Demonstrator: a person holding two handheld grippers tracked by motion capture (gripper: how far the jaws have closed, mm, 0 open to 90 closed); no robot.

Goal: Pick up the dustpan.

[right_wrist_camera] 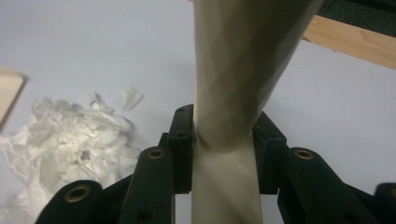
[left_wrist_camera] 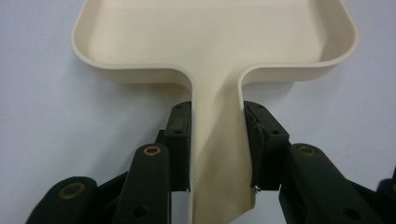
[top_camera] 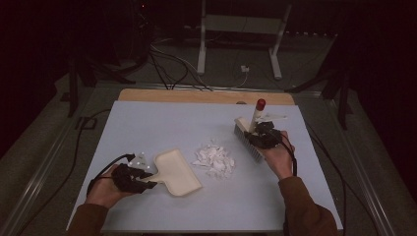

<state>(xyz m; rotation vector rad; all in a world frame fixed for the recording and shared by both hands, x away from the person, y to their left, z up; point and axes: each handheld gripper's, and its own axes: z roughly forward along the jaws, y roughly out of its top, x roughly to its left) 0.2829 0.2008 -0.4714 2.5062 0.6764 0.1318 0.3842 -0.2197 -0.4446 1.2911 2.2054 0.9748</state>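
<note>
A cream dustpan [top_camera: 178,173] lies flat on the pale table at the front left. My left gripper [top_camera: 146,185] is shut on its handle [left_wrist_camera: 217,140], one black pad on each side. To the right of the pan lies a pile of torn white paper scraps [top_camera: 214,160], also in the right gripper view [right_wrist_camera: 65,140]. My right gripper [top_camera: 259,133] is shut on the cream handle [right_wrist_camera: 229,140] of a brush [top_camera: 247,141], which has a red tip [top_camera: 260,103] and grey bristles facing the scraps from the right.
The pale table top [top_camera: 147,123] has a wooden strip [top_camera: 206,96] along its far edge. A few small white bits [top_camera: 139,158] lie left of the dustpan. Cables [top_camera: 167,64] and a white stand [top_camera: 236,29] are on the floor beyond.
</note>
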